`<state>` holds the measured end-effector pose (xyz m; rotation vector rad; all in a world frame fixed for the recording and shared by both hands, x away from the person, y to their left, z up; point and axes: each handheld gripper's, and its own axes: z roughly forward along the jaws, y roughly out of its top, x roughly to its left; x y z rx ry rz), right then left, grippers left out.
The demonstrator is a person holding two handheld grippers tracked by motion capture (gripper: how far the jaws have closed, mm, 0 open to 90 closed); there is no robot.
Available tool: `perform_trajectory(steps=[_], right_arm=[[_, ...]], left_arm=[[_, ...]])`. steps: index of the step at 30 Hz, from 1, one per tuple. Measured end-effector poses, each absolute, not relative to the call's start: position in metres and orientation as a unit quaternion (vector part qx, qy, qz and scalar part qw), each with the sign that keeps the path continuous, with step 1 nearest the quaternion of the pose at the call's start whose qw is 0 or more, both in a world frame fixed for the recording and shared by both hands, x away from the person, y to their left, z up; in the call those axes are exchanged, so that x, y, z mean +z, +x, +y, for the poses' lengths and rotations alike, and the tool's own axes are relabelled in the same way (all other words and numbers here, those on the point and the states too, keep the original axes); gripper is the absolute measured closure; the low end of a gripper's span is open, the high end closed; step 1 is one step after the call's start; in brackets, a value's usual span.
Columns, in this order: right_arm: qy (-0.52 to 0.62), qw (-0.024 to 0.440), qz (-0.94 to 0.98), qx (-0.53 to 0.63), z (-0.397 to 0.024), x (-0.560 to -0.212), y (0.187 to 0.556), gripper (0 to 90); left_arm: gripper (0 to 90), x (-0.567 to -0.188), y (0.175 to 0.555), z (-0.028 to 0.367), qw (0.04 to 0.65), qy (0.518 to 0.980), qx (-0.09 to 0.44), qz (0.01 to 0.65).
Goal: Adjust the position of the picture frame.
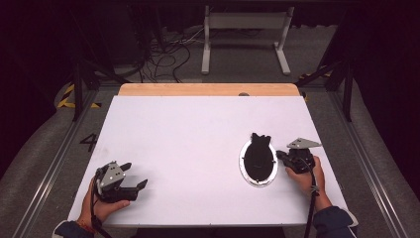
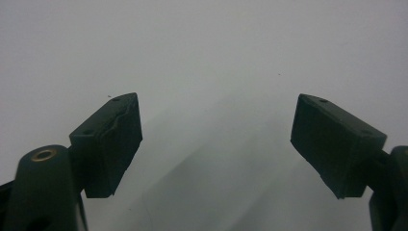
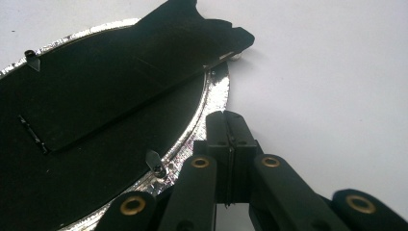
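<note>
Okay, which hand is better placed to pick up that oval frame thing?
The right gripper: its shut fingers sit at the silver-rimmed black oval frame's edge. The left gripper is open, far across the white table.

- The oval frame (image 1: 258, 163) lay on the table (image 1: 198, 129), to your right.
- Your right gripper (image 1: 280, 154) touched its right rim; your left gripper (image 1: 136, 174) rested well apart, near-left.

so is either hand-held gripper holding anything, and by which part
The left hand-held gripper is open over bare table, holding nothing. The right hand-held gripper is shut at the frame's silver rim; whether it pinches that rim cannot be told.
</note>
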<state>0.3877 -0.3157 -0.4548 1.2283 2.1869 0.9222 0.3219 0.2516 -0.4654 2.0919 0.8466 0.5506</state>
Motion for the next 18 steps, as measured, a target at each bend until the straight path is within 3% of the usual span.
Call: perform_trajectory(steps=[18], right_arm=[[0.440,0.233,0.800,0.334,-0.3123,-0.4549,0.3871,90.0]], left_arm=[[18.6,-0.4665,0.3229,0.2513,0.395,0.828,0.214,0.335]])
